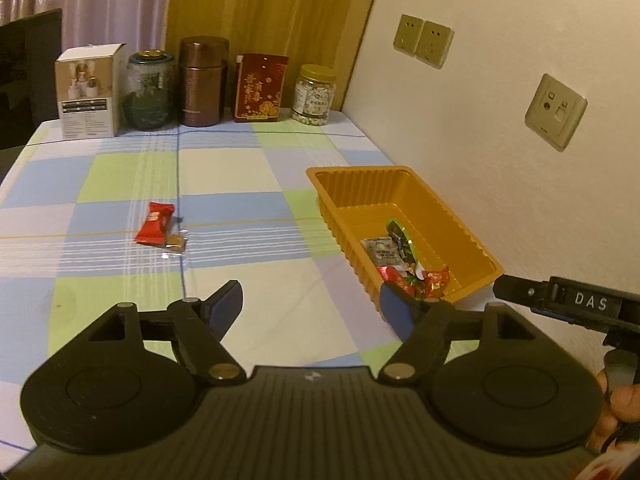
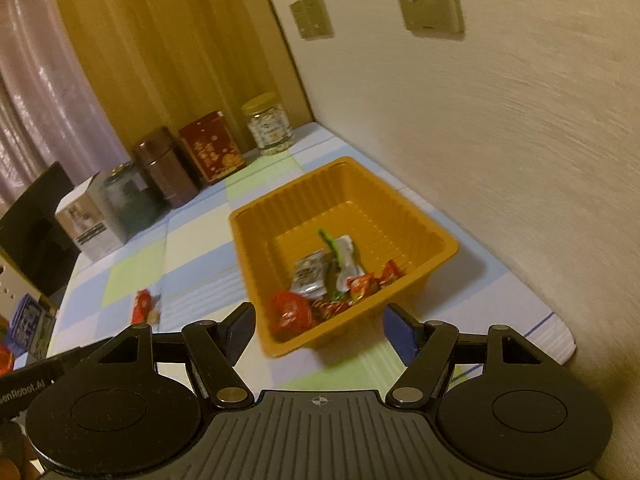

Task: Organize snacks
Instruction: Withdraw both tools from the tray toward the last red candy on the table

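An orange plastic tray (image 1: pixel 460 236) sits on the checked tablecloth by the right wall and holds several wrapped snacks (image 1: pixel 394 256). It also shows in the right wrist view (image 2: pixel 424 236) with the snacks (image 2: pixel 320 280) at its near end. A red snack packet (image 1: pixel 154 223) and a small clear-wrapped brown candy (image 1: pixel 175 243) lie together on the cloth, left of the tray; the packet shows blurred in the right wrist view (image 2: pixel 142 304). My left gripper (image 1: pixel 312 306) is open and empty above the cloth. My right gripper (image 2: pixel 318 330) is open and empty over the tray's near edge.
Along the table's back edge stand a white box (image 1: pixel 90 92), a glass jar (image 1: pixel 150 92), a brown canister (image 1: pixel 202 82), a red box (image 1: pixel 260 88) and a yellow-lidded jar (image 1: pixel 314 96). The wall with sockets (image 1: pixel 556 112) runs close along the right.
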